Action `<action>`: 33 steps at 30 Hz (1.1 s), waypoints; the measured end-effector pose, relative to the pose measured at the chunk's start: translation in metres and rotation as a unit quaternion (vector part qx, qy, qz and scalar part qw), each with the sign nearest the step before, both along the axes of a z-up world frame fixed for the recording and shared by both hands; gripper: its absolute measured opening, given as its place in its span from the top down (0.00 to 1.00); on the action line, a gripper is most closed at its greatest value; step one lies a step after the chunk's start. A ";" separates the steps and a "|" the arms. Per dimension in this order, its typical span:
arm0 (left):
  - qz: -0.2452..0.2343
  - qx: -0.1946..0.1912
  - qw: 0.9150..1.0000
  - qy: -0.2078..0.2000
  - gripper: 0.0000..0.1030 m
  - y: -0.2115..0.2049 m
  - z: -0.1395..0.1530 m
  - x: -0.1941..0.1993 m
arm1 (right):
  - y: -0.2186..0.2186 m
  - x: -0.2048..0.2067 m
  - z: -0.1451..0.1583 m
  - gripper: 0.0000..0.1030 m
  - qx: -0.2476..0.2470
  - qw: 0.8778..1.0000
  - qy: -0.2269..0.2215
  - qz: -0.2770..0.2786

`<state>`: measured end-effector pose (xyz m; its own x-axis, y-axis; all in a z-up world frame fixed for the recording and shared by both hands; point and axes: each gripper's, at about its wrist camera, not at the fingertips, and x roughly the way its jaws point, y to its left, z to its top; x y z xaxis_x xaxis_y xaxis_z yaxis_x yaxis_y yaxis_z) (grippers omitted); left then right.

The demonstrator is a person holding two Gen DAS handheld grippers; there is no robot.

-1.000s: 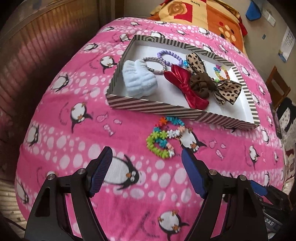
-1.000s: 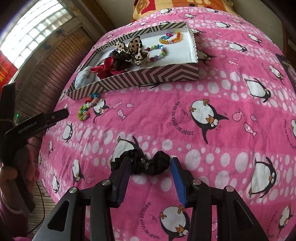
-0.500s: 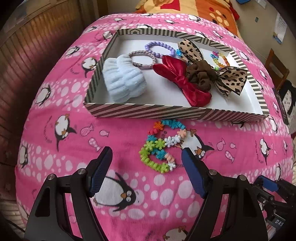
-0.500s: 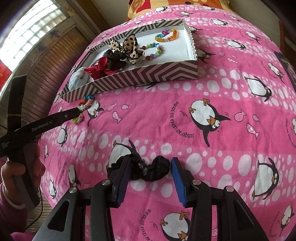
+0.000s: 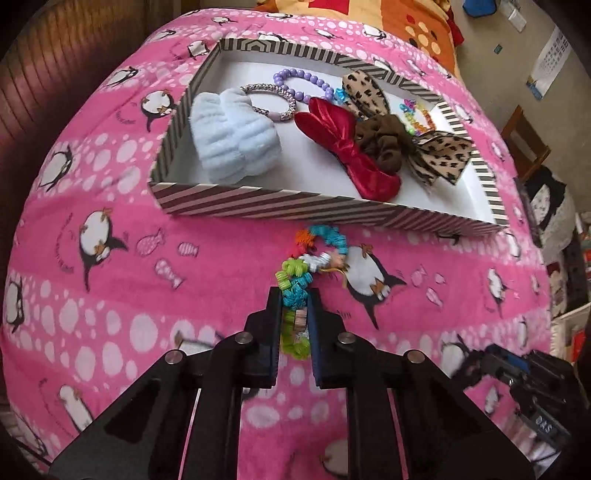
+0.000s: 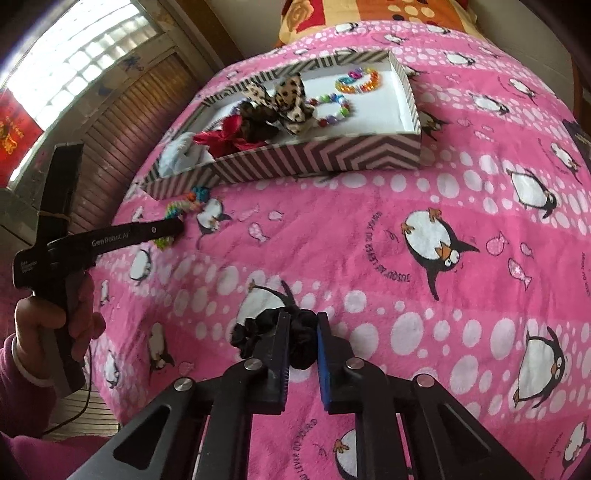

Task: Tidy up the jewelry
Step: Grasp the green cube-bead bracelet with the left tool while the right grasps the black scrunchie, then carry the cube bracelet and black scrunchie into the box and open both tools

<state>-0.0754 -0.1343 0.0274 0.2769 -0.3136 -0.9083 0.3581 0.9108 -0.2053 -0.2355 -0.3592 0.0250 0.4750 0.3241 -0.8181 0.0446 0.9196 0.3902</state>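
A multicoloured coil bracelet [image 5: 325,240] lies on the pink penguin blanket just in front of the striped box [image 5: 258,205]. My left gripper [image 5: 294,295] is closing on its near loop, and the pads squeeze the green and teal coils. In the right wrist view that left gripper [image 6: 173,229] reaches over the same bracelet [image 6: 177,208] near the box [image 6: 332,157]. My right gripper [image 6: 303,321] is closing on a black scrunchie [image 6: 251,332], which bulges out to the left of the jaws.
In the box lie a pale blue fluffy band [image 5: 236,136], a red bow [image 5: 343,147], a brown scrunchie [image 5: 384,144], a leopard bow [image 5: 439,158] and bead bracelets [image 5: 306,79]. An orange pillow [image 5: 417,33] sits behind, a wooden chair [image 5: 524,140] to the right.
Both grippers went from open to closed: the left one moved forward onto the colourful bracelet and pinched it, the right one pinched the black scrunchie where it lay.
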 end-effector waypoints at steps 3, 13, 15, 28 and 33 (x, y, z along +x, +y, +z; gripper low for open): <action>-0.007 -0.006 1.000 -0.009 0.88 0.006 0.019 -0.007 | -0.001 -0.002 0.012 0.89 -0.001 1.000 -0.014 0.002; -0.011 -0.028 0.998 -0.062 0.88 0.014 0.087 -0.012 | -0.010 0.009 0.054 0.89 0.002 0.998 -0.063 0.000; -0.010 -0.030 0.997 -0.073 0.88 0.015 0.098 -0.008 | -0.012 0.013 0.061 0.89 0.001 0.997 -0.072 0.000; -0.003 -0.027 0.995 -0.101 0.88 0.000 0.124 0.059 | -0.046 0.070 0.097 0.89 -0.056 0.993 -0.101 -0.032; 0.009 -0.012 0.996 -0.092 0.88 -0.011 0.110 0.102 | -0.055 0.100 0.082 0.89 -0.066 0.994 -0.073 -0.037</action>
